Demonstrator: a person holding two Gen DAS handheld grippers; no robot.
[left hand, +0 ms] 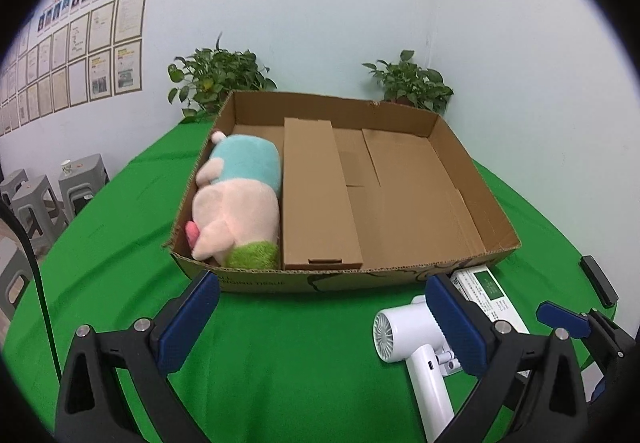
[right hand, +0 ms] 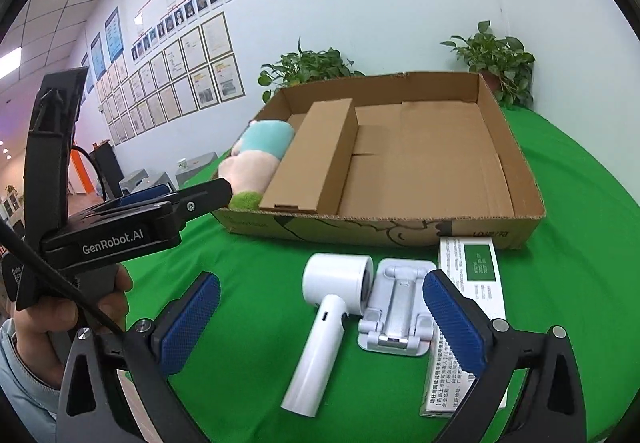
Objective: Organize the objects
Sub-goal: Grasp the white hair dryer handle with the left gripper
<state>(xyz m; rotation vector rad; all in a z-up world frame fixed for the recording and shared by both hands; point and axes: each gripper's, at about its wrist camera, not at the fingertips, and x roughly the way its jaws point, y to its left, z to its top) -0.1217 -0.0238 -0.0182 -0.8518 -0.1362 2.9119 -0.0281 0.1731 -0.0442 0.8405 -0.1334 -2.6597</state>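
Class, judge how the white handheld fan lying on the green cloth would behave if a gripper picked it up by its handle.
The fan looks like smooth hard plastic, so it would probably stay stiff but might slip. Its round head is bulkier than the handle, so it may tip head-down. Lying flat, it seems unlikely to roll far.

Two wrist fisheyes, low over green table (left hand: 280, 343).
Both face the cardboard tray (left hand: 476, 195) close up; right view sits further right.
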